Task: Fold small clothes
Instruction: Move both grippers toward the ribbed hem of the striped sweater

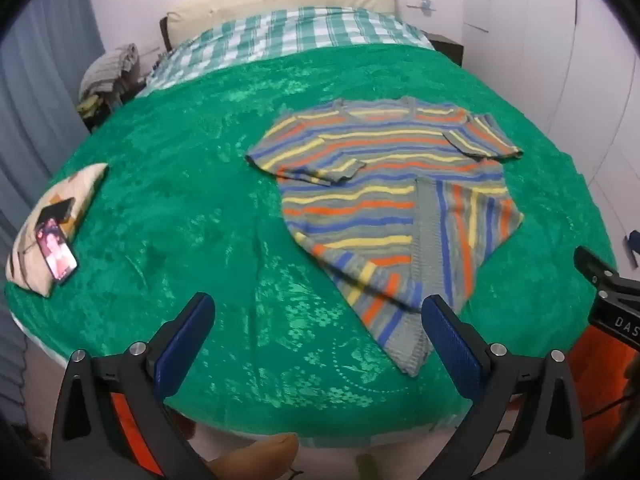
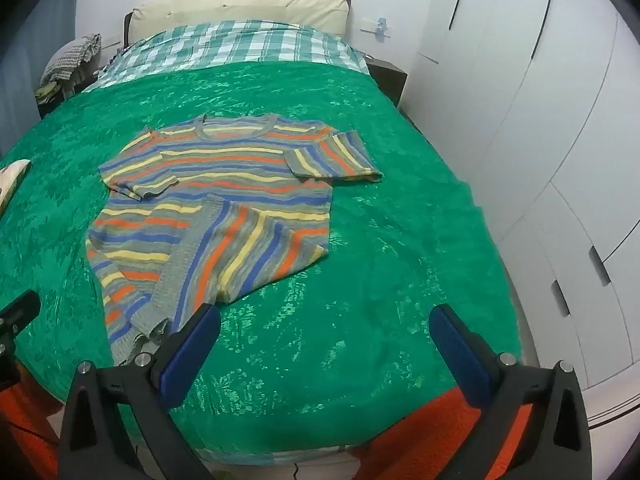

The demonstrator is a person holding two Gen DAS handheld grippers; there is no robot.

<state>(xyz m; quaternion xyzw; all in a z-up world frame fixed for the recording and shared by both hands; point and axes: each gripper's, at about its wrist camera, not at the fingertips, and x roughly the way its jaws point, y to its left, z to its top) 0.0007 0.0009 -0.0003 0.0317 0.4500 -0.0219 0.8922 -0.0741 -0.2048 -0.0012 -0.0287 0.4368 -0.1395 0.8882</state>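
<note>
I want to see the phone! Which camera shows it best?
The left wrist view. There the phone lies with its screen lit on a pale cushion at the left edge of the green bedspread. The right wrist view shows no phone, only that cushion's corner.

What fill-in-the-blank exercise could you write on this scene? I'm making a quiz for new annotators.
1. The striped sweater lies on a ____ bedspread.
2. The phone rests on a ____.
3. Both the left gripper and the right gripper have their jaws ____.

Missing words: green; pillow; open
</note>
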